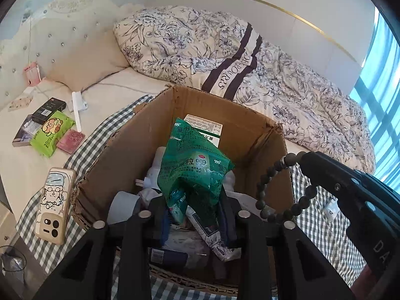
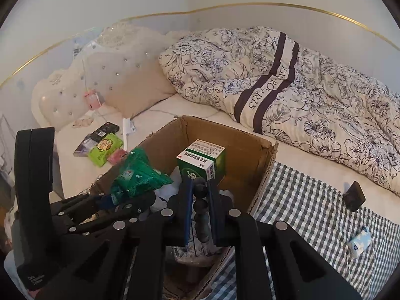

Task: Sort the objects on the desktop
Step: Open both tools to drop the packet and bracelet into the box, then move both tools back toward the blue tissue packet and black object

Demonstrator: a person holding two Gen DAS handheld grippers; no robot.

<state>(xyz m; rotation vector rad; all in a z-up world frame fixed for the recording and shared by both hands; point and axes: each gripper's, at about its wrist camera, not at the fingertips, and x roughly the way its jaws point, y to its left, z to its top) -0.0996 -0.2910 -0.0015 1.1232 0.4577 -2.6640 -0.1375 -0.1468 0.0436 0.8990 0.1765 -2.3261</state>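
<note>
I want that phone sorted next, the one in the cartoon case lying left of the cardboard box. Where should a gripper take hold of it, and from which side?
Judging by its pose, come from above. The phone lies flat, back up, on the checked cloth, so close across its two long edges near the middle, away from the camera bump. The cardboard box crowds its right edge, so clearance there may be tight.

This is a bedroom in a home. A bed (image 2: 175, 110) with a tufted headboard (image 2: 82, 82), a pillow (image 2: 135, 92) and a flowered quilt (image 2: 287, 92) fills the far side.
</note>
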